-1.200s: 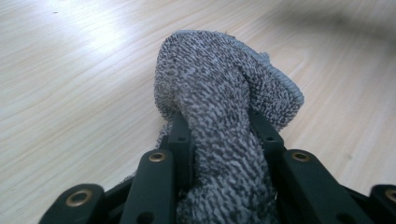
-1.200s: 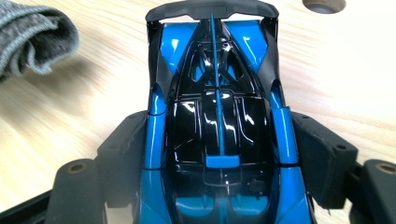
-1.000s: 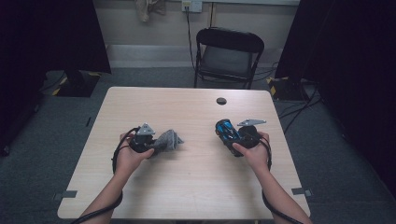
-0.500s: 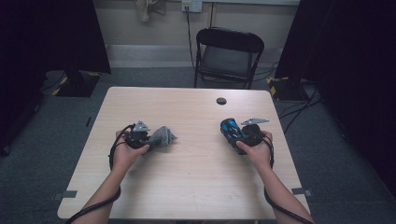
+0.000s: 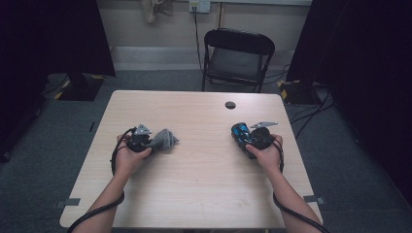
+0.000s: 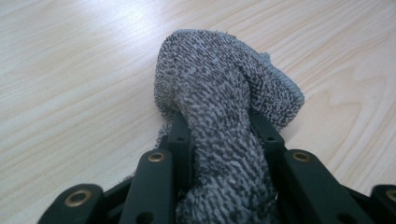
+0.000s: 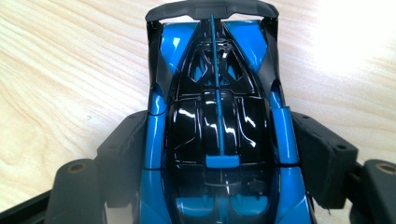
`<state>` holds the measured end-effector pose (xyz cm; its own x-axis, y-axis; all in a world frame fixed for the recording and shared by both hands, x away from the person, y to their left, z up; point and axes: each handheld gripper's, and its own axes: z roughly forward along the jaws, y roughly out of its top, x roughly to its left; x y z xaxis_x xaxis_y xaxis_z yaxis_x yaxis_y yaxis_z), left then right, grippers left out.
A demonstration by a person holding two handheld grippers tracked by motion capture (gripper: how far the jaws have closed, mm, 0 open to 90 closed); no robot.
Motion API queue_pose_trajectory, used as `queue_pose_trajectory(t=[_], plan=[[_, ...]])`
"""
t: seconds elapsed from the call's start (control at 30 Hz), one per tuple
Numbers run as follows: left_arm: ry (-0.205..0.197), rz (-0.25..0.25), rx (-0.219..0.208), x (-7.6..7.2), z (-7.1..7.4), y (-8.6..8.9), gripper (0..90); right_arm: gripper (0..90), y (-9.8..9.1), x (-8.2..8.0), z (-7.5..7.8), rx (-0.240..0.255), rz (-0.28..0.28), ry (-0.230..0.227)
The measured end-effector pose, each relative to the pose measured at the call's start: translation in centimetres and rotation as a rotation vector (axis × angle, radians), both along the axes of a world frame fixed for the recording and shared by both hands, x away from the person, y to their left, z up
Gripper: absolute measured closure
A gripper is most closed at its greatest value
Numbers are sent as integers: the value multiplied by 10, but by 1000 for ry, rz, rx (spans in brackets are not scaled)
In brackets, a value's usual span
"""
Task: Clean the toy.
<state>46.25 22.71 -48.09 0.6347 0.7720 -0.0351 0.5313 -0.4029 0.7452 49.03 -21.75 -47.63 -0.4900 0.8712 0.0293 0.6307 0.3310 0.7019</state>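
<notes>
A crumpled grey terry cloth (image 5: 165,140) lies bunched at the left of the wooden table (image 5: 204,194), its free end low over the wood. My left gripper (image 5: 145,141) is shut on it. In the left gripper view the cloth (image 6: 219,84) bulges out between the two black jaws of that gripper (image 6: 222,135). At the right, a blue and black toy car (image 5: 240,132) sits in my right gripper (image 5: 252,138). In the right gripper view the jaws of that gripper (image 7: 217,154) press on both flanks of the car (image 7: 217,116), whose rear wing points away from me.
A small black round disc (image 5: 230,105) lies on the far part of the table. A black folding chair (image 5: 238,53) stands behind the far edge. Bare wood stretches between the two hands.
Both hands have drifted a little apart, the left with the cloth to the left and the right with the car to the right. Both grips are unchanged.
</notes>
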Motion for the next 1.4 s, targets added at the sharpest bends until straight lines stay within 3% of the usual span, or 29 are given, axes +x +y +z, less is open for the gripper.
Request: queue_pose_trajectory(t=[0.3,0.53,1.03,1.4], plan=[[-2,1,-11,-1,-2,2,666,267,0,1,-6,2,-7,8],[-9,2,-5,-1,-3,2,659,267,0,0,-9,-29,9,11],[2,5,-14,-2,-4,0,635,261,-2,0,-15,-18,16,6],[8,10,-9,0,-3,-1,531,260,-4,-2,-13,-29,28,22]])
